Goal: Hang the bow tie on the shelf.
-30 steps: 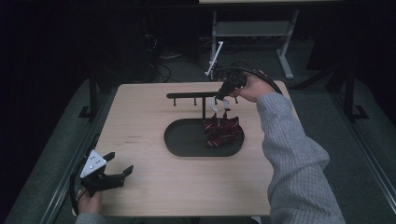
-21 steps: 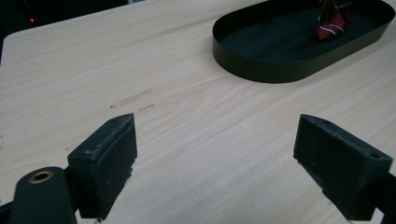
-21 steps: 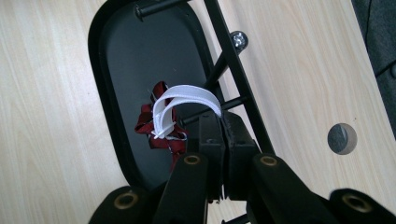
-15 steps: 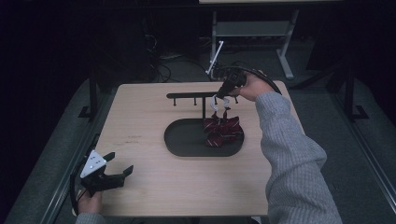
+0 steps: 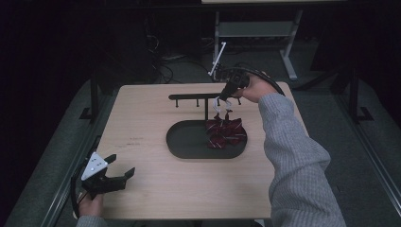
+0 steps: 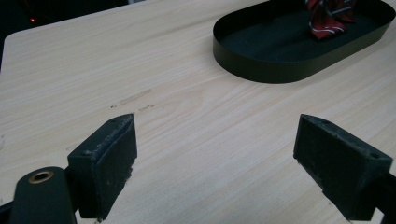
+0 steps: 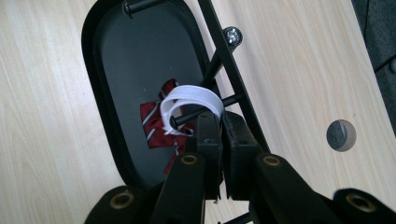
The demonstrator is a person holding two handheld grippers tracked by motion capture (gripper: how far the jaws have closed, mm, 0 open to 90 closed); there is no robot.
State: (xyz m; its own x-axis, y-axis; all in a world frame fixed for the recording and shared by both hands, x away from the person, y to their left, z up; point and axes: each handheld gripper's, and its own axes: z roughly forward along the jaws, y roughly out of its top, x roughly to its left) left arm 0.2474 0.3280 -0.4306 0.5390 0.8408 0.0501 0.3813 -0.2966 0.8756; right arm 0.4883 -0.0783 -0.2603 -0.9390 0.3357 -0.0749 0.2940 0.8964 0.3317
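A black oval tray [image 5: 189,142] lies mid-table with a black T-shaped rack [image 5: 194,97] rising from it, pegs along its bar. A red striped bow tie [image 5: 226,132] hangs low over the tray's right end by a white elastic strap [image 7: 191,95]. My right gripper [image 5: 226,96] is shut on that strap, and the loop lies around a rack peg [image 7: 205,110]. At the table's near left corner my left gripper [image 5: 116,176] sits wide open with bare wood between its pads [image 6: 105,163]. The tray [image 6: 289,56] and tie [image 6: 329,18] lie farther off.
A round hole [image 7: 341,135] pierces the wooden tabletop [image 5: 142,118] near its right edge. Desk legs [image 5: 283,42] and cables [image 5: 161,66] stand on the dark floor behind the table.
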